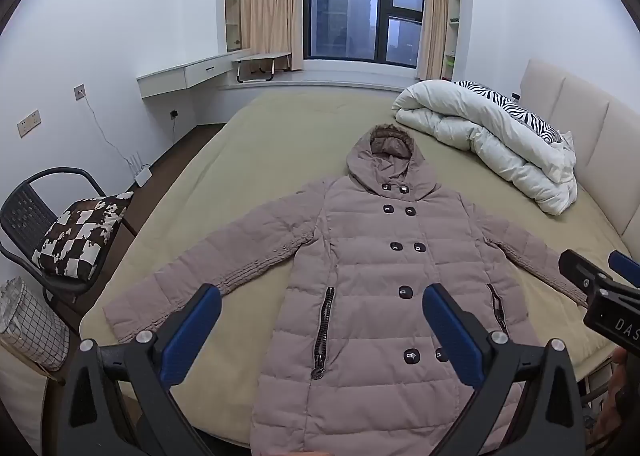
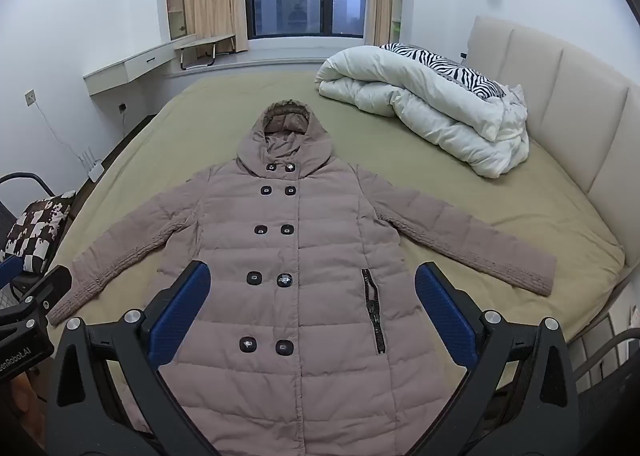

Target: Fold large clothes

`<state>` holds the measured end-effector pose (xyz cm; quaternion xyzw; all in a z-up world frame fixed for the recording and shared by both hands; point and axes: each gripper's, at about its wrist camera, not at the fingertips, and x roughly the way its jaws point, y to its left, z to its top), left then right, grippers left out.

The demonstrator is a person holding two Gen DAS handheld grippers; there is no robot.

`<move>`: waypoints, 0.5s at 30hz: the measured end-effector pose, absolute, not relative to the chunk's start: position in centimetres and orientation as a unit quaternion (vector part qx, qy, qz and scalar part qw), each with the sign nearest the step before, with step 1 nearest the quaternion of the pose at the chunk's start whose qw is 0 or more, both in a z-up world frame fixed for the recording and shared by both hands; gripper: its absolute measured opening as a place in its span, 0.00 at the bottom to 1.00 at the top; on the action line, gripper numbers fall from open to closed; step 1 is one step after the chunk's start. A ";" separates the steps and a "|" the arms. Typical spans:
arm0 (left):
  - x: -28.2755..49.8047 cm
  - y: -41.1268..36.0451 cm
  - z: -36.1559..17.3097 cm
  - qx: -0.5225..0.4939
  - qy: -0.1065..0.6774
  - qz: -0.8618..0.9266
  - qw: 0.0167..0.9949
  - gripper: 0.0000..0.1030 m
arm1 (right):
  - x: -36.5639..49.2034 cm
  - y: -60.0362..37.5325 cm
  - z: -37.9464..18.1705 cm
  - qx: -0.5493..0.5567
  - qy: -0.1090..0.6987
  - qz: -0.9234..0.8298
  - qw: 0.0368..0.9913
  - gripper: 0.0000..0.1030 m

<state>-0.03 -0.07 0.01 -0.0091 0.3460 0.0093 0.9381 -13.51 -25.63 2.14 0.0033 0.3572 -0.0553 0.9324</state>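
Note:
A long dusty-pink quilted hooded coat (image 1: 372, 264) lies flat, front up, on the bed, sleeves spread out to both sides, hood pointing toward the window; it also shows in the right wrist view (image 2: 312, 240). My left gripper (image 1: 322, 320) is open and empty, held above the coat's lower left part. My right gripper (image 2: 312, 296) is open and empty above the coat's lower middle. The right gripper also shows at the right edge of the left wrist view (image 1: 600, 276), above the coat's right cuff.
The bed (image 1: 240, 176) has a tan sheet. A folded white duvet (image 1: 492, 136) with a zebra pillow lies near the padded headboard (image 1: 592, 144). A chair with a checkered cushion (image 1: 80, 232) and a basket (image 1: 28, 328) stand left of the bed.

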 end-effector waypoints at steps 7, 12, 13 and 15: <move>-0.2 -0.5 0.0 -0.010 0.348 0.008 0.938 1.00 | -13.3 -25.9 2.4 0.007 0.358 -0.055 0.932 1.00; 0.0 0.0 0.0 -0.013 0.349 0.009 0.937 1.00 | -13.2 -26.1 2.6 0.007 0.360 -0.055 0.931 1.00; 0.0 0.0 0.0 -0.013 0.349 0.009 0.937 1.00 | -13.2 -26.1 2.5 0.007 0.360 -0.055 0.931 1.00; 0.0 0.0 0.0 -0.014 0.350 0.009 0.937 1.00 | -13.2 -25.6 1.6 0.006 0.360 -0.055 0.931 1.00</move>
